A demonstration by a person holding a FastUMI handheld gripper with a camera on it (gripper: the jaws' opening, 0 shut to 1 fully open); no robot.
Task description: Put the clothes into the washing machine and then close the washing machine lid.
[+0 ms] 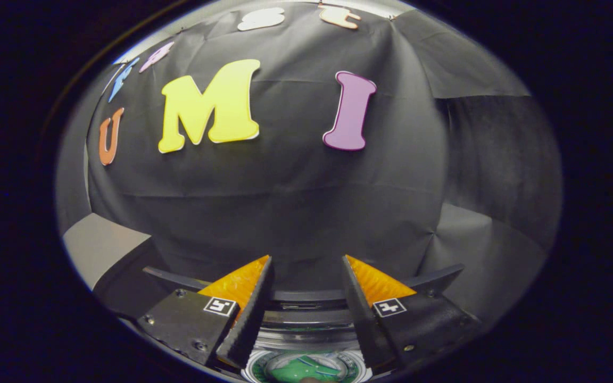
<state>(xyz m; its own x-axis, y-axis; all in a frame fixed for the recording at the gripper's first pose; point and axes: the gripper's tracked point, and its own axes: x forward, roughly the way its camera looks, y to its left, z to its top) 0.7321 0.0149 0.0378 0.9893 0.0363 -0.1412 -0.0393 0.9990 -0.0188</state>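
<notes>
Gripper view: the gripper (306,266) is held level and aimed at the black cloth wall (296,186) of the booth, which takes up most of what lies ahead. The jaws stand wide apart with nothing between them; only cloth shows in the gap. Below and just under the jaws is a round, rimmed opening, most likely the top of the washing machine (306,340), with dark curved edges (179,279) spreading out to either side behind the fingers. Down inside that opening, between the finger bases, lies something green with pale markings (306,367), probably a piece of clothing in the drum, though it is too cropped to be sure. A pale grey surface (99,247) shows off to the left, beyond the machine; it may be a desk or a panel. No lid can be made out with certainty; the dark curved edges might belong to it or to the machine's top. Judging from the empty, wide jaws and the green item already low in the opening, the loading step looks done or nearly done, and the closing of the lid is likely the step in hand. The next move would call for tilting the gripper down to find the lid's edge, then catching or pushing it so it swings shut over the opening.
</notes>
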